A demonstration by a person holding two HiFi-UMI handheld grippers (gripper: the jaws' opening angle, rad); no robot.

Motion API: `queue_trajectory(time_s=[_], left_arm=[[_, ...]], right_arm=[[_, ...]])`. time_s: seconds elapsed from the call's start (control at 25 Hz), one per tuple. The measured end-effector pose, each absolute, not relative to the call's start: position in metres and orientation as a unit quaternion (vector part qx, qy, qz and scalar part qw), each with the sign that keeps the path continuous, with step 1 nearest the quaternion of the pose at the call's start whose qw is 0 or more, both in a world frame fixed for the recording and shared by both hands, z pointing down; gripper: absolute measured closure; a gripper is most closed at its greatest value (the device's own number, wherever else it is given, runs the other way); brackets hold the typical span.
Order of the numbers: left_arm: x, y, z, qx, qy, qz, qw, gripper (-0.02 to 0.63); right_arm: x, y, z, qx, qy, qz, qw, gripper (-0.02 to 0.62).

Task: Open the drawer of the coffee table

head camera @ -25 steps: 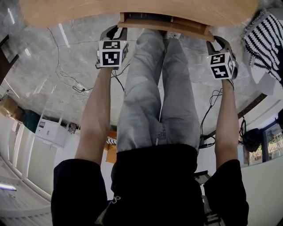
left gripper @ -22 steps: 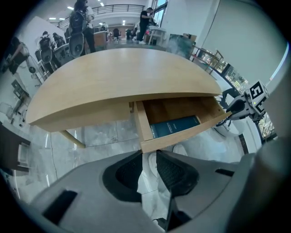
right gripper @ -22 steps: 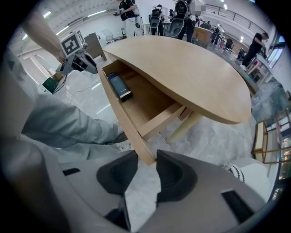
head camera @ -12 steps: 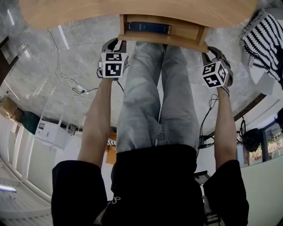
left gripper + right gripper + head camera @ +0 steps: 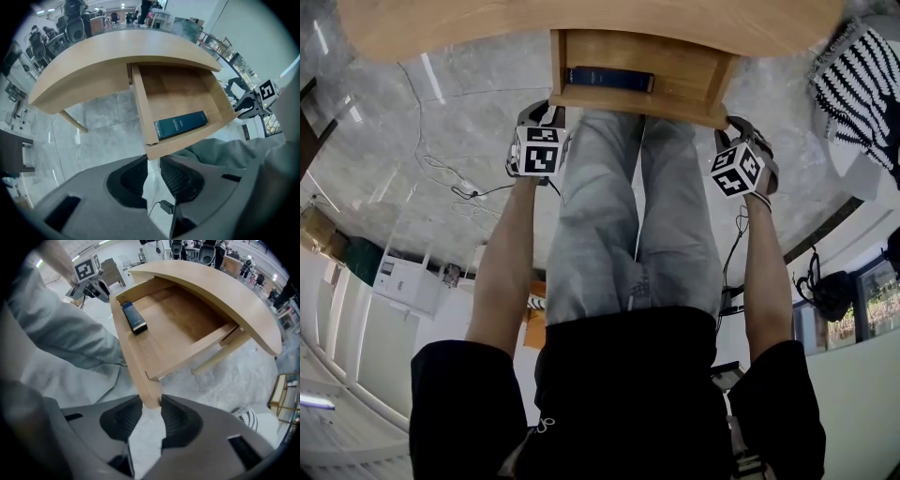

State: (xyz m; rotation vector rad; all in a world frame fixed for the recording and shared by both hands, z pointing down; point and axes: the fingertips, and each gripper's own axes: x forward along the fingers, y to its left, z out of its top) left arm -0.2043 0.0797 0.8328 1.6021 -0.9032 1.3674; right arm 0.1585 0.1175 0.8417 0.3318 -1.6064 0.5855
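The coffee table (image 5: 487,28) has a curved light-wood top. Its drawer (image 5: 675,61) stands pulled out toward me, with a dark blue box (image 5: 609,79) lying inside. My left gripper (image 5: 551,105) is shut on the left end of the drawer front (image 5: 187,143), whose corner sits between the pads (image 5: 176,176). My right gripper (image 5: 724,124) is shut on the right end; in the right gripper view the wooden front (image 5: 136,366) runs down into the right gripper (image 5: 151,411). The box (image 5: 134,318) lies close behind the front panel.
My legs in grey trousers (image 5: 628,216) are directly under the drawer. A black-and-white striped fabric (image 5: 862,80) lies at the right. Cables (image 5: 455,178) run over the marble floor at the left. A table leg (image 5: 215,359) slants down beside the drawer.
The drawer has slid further out of the table toward me, and both grippers have come back with its front. The blue box and the drawer's floor now show fully.
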Motion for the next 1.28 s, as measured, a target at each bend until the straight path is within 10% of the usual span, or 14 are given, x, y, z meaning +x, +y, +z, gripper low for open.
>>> queue_trajectory(time_s=[1.28], left_arm=[[-0.207, 0.089, 0.851, 0.552, -0.432, 0.513, 0.495, 0.543]], right_arm=[[0.161, 0.125, 0.871, 0.25, -0.613, 0.355, 0.66, 0.446]])
